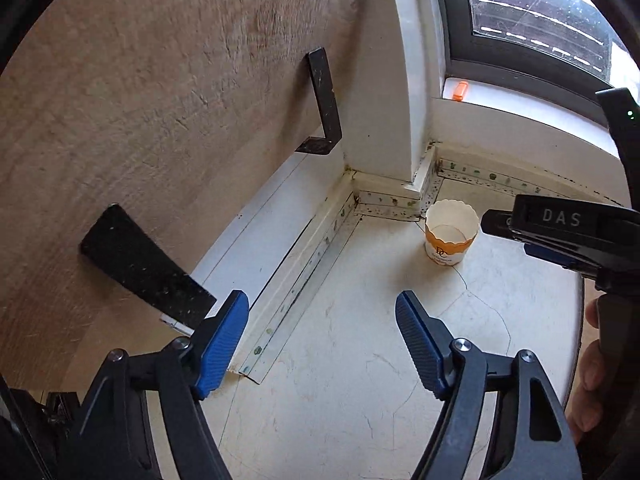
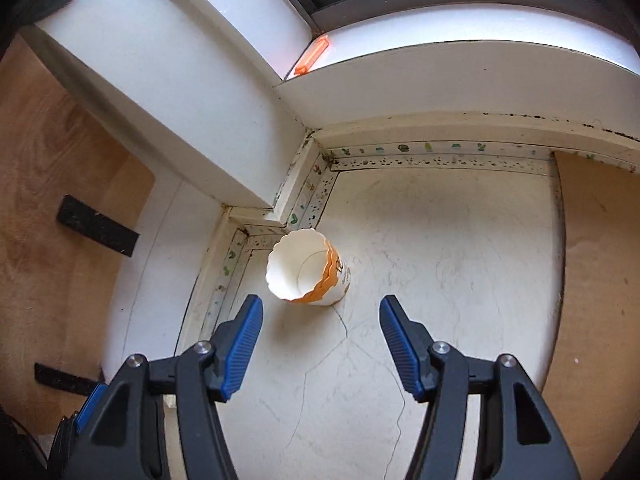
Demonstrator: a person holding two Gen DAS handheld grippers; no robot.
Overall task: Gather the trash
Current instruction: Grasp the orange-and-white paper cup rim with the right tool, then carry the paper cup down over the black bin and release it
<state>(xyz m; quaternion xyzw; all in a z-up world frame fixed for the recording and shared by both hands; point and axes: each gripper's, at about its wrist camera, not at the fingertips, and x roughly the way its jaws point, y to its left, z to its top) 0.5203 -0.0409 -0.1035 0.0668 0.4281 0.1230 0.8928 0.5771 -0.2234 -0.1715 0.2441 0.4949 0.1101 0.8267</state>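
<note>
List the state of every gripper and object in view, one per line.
Left gripper: open, empty, above the floor.
Right gripper: open, empty, just short of the cup.
Paper cup: upright on the floor, looks empty, ungrasped.
Orange object: lying on the window sill.
Window: shut as far as visible.

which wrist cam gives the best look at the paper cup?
Right wrist. The paper cup sits large and near centre just ahead of the open right gripper, with its scalloped rim and empty inside visible. In the left wrist view the cup is smaller and off to the right, though its printed logo shows.
</note>
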